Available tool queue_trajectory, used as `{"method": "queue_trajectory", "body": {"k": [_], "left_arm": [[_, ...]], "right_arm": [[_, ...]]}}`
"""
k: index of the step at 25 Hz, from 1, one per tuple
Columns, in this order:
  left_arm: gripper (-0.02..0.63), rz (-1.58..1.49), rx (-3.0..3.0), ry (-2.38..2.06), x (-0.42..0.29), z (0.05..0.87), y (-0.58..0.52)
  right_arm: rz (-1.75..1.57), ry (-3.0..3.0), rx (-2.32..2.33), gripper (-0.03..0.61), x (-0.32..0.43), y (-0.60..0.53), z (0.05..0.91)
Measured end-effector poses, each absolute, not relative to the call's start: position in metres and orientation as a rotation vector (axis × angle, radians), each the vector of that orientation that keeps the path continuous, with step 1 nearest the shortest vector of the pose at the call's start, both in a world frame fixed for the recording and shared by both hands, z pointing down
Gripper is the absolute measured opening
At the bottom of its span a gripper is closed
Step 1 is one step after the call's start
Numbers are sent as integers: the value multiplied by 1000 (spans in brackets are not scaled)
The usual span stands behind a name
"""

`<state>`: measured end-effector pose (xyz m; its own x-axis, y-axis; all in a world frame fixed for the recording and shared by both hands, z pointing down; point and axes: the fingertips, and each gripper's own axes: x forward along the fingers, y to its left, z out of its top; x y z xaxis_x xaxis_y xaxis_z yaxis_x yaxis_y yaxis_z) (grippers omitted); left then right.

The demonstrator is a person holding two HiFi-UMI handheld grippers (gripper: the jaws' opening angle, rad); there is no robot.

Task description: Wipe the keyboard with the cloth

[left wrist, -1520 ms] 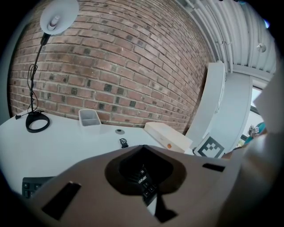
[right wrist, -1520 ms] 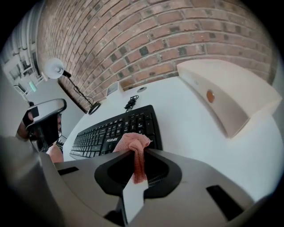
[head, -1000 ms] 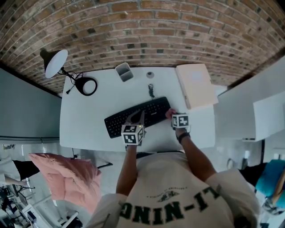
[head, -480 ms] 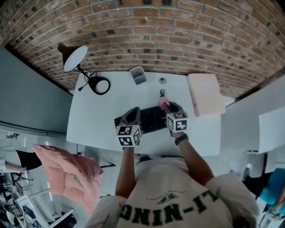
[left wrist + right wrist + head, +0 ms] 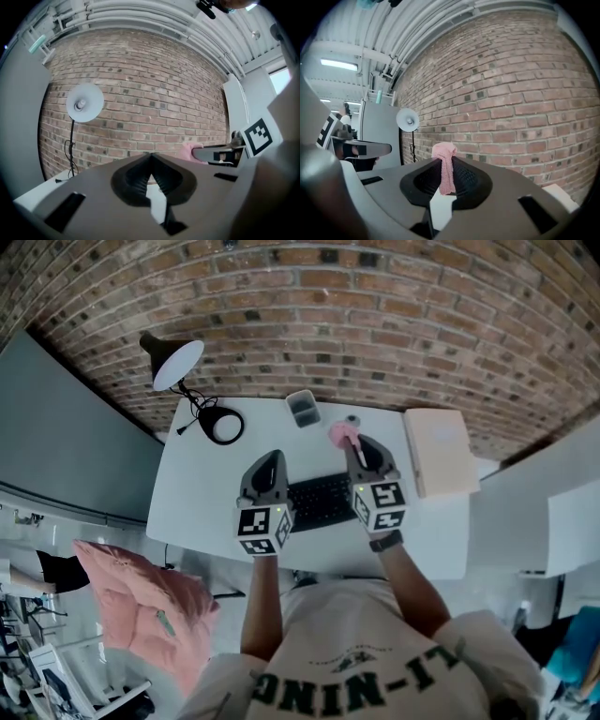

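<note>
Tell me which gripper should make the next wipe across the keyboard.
Right. The right gripper is shut on the pink cloth; the left gripper is shut and empty. Both are over the keyboard.

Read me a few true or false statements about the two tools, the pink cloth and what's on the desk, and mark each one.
The right tool is shut on the pink cloth. True.
The left tool grips a corner of the cloth. False: its jaws are together with nothing between them.
The cloth lies spread flat on the keyboard. False: it is bunched between the right tool's jaws, clear of the keys.
The lamp stands at the left end of the desk. True.
</note>
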<state>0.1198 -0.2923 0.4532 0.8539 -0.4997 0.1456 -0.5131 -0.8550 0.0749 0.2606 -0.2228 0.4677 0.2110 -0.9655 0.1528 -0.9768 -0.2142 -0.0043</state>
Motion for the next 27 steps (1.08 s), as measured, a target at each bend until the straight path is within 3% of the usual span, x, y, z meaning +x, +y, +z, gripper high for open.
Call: {"method": "queue_trajectory", "body": {"k": [20,27], "left_arm": [[-6,157,2911,-856,110,452,-293],[-6,444,2768,-784,91,542,-279]], "right_arm": [[165,-1914,2386,34,253,-220,453],[212,-1868,2126,34,222,-217,478]]}}
